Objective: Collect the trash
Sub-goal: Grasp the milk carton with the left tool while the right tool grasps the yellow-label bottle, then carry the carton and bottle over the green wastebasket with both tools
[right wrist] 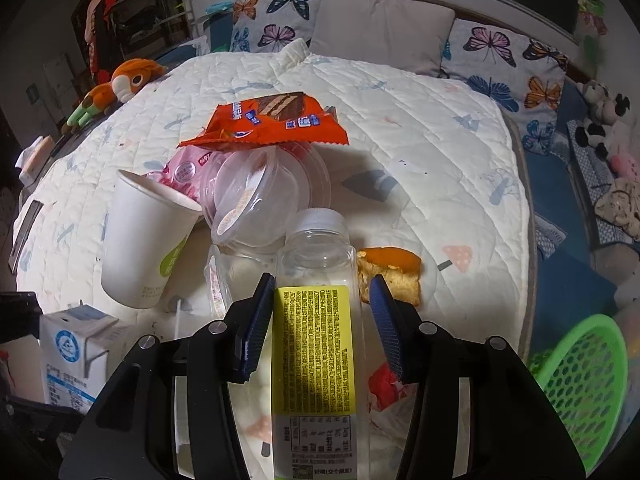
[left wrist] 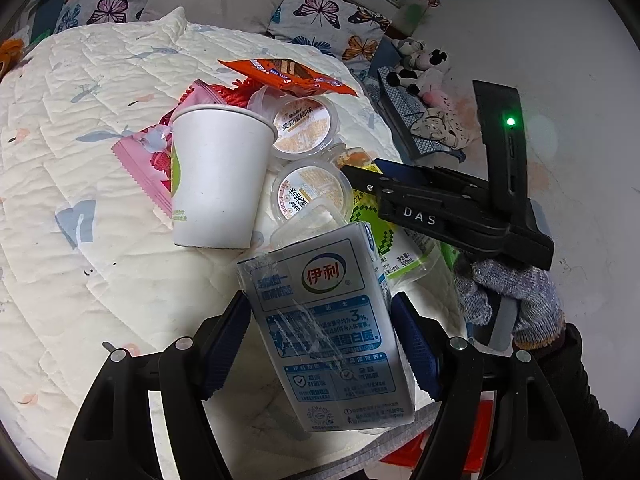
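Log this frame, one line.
left claw: around milk carton | right claw: open around clear bottle | green basket: right

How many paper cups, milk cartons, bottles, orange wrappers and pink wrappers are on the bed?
Cup: 1
Carton: 1
Bottle: 1
Orange wrapper: 1
Pink wrapper: 1
Total: 5

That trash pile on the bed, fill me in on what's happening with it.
A person is clearing litter off the quilted bed with two handheld tools. The left tool brackets a blue-and-white milk carton; the right tool straddles a clear plastic bottle, pads not quite closed. A white paper cup, jelly cups and an orange snack wrapper remain. A green basket sits beside the bed.
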Available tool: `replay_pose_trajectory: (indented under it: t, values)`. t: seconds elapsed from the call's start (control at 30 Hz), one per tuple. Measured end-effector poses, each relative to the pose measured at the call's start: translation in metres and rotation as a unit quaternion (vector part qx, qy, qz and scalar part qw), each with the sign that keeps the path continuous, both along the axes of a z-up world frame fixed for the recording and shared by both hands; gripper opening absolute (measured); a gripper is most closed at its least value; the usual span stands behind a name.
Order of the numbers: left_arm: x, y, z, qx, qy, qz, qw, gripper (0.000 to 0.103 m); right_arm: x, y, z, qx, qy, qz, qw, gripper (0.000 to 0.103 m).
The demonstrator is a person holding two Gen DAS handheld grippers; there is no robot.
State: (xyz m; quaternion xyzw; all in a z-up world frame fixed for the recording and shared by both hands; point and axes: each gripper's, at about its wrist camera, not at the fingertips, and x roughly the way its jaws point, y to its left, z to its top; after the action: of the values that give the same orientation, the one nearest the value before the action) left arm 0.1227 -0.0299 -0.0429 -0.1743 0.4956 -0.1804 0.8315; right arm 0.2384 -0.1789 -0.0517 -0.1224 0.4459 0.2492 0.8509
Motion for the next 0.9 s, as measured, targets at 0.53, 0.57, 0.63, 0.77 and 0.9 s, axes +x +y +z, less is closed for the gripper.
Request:
replay_pose_trajectory:
  t: [0.53, 0.57, 0.63, 0.77, 0.9]
  values:
    - [-0.002, 0.005, 0.001, -0.004, -0.005, 0.001, 1.0, 0.07, 0.006, -0.001, -0.005, -0.017, 0.033, 0.01, 0.999, 0.051]
    - [-0.003, 0.005, 0.001, -0.004, -0.004, 0.001, 1.0, 0.07, 0.006, 0.001, -0.007, -0.021, 0.034, 0.01, 0.999, 0.051]
    - [-0.004, 0.004, 0.001, -0.004, -0.005, -0.001, 1.0, 0.07, 0.009, 0.004, -0.014, -0.029, 0.037, 0.007, 0.999, 0.051]
    - [-0.004, 0.004, 0.005, 0.002, -0.008, -0.002, 1.0, 0.07, 0.006, 0.003, -0.015, -0.016, 0.032, -0.003, 0.999, 0.046]
    - [-0.004, 0.001, 0.011, 0.005, -0.017, -0.007, 0.9998, 0.07, -0.008, -0.005, 0.004, 0.007, 0.011, -0.006, 1.0, 0.046]
